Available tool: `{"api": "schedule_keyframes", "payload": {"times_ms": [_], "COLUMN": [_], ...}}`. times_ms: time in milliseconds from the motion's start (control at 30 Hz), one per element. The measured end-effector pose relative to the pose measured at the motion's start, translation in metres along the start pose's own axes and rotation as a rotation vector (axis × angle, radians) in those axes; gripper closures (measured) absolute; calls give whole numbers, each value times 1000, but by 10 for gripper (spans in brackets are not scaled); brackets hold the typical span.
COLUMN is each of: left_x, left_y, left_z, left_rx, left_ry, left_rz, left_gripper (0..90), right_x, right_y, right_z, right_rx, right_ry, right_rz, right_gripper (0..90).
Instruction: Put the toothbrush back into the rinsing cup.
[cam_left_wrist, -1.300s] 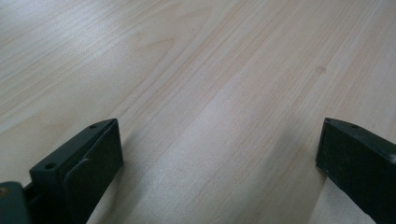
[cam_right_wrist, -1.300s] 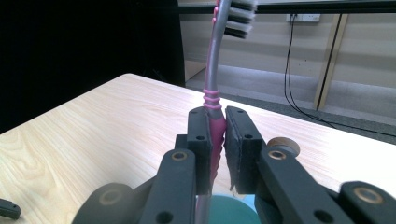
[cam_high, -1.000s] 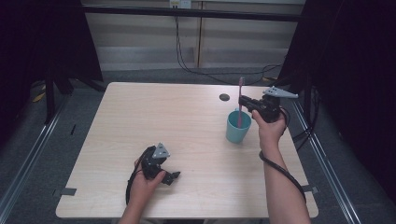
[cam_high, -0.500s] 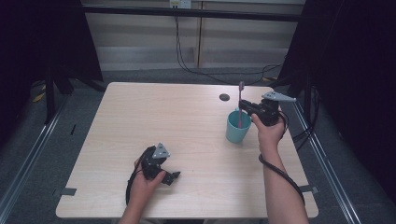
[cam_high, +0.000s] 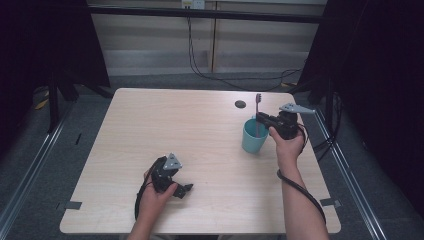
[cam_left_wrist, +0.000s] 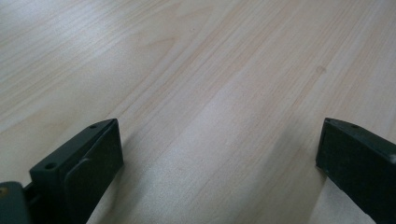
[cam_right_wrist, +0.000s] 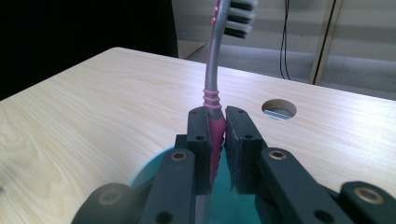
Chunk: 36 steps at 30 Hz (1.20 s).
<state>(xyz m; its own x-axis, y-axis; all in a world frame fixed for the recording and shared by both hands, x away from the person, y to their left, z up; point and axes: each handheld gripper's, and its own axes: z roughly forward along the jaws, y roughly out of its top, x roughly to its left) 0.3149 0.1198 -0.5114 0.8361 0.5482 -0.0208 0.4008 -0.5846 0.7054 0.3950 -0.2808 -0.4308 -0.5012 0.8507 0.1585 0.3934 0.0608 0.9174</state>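
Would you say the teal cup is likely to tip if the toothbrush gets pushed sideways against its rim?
Probably yes. The cup looks like small, thin plastic, so likely light. It stands free on the table, nothing bracing it. The toothbrush stands upright and tall in the right tool, so a sideways push could lever the rim.

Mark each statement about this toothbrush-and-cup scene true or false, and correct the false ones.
1. The right gripper is clamped on the toothbrush. True.
2. The toothbrush lies flat on the table. False: it stands upright, bristles up, over the cup.
3. The left gripper is open, holding nothing. True.
4. The cup is red. False: it is teal.
5. The left gripper rests beside the cup. False: it sits far off, near the table's front edge.
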Motion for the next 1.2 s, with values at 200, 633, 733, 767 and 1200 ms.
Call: {"api": "schedule_keyframes", "payload": {"times_ms": [200,633,733,767,1200], "left_x": [0,0,0,0,0], "left_y": [0,0,0,0,0], "left_z": [-1,0,0,0,0], "left_rx": [4,2,4,1,2], "left_ry": [8,6,2,0,6], "left_rz": [6,5,1,-1,5], "left_gripper": [3,3,3,3,2], "right_x": [-1,-3,-4,-4,-3], "right_y": [-4,-12,-13,-14,-17], "right_z": [-1,1,1,1,2], "right_rx": [0,36,42,46,69], "right_ry": [-1,-19,-21,-22,-22], "right_rz": [6,14,18,20,18], "right_gripper": [809,807,807,807,806]}}
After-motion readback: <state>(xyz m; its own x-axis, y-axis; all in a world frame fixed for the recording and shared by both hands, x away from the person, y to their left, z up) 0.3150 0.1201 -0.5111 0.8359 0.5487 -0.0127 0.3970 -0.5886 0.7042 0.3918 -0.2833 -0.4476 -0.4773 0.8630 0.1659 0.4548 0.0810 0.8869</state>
